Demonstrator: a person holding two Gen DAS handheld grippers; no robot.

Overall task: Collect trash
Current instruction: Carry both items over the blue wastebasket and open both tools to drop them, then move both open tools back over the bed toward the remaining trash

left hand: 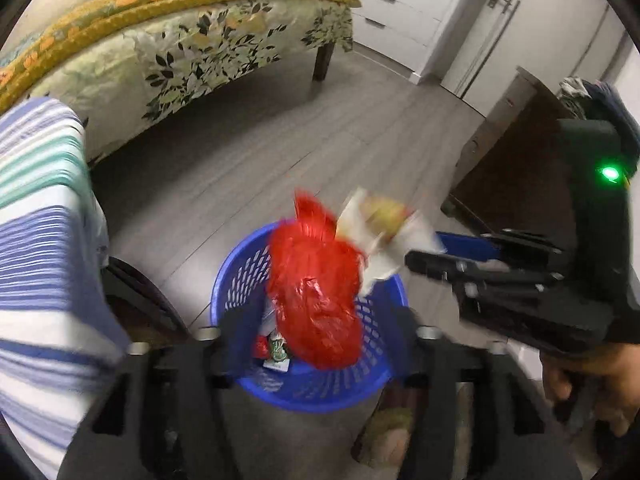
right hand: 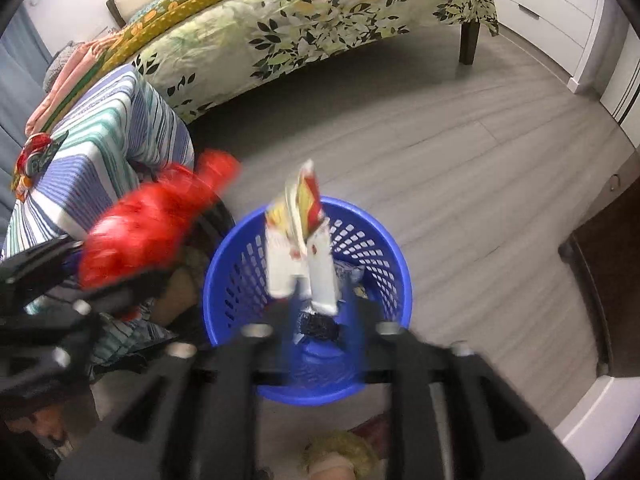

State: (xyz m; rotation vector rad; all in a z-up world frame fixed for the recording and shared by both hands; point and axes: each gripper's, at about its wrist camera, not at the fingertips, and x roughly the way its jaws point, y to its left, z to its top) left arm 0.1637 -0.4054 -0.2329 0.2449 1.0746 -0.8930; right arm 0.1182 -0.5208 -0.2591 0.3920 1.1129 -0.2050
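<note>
A blue perforated basket (left hand: 240,268) (right hand: 380,240) stands on the grey floor below both grippers. A crumpled red plastic bag (left hand: 316,288) (right hand: 152,224) hangs blurred over the basket's mouth between the spread fingers of my left gripper (left hand: 318,332); the pads stand clear of it. My right gripper (right hand: 320,320) is open too. A white, yellow and red wrapper (right hand: 300,252) (left hand: 384,232) sits loose between its fingers, over the basket. Small packets (left hand: 276,352) lie inside the basket. In the left wrist view, the right gripper (left hand: 416,258) comes in from the right.
A bed (left hand: 192,48) with a floral sheet and a yellow blanket stands behind. A blue-and-white striped cloth (left hand: 44,240) (right hand: 104,152) covers something left of the basket. A dark wooden cabinet (left hand: 516,168) is on the right. White drawers (left hand: 392,20) line the far wall. A hand (left hand: 592,376) holds the right gripper.
</note>
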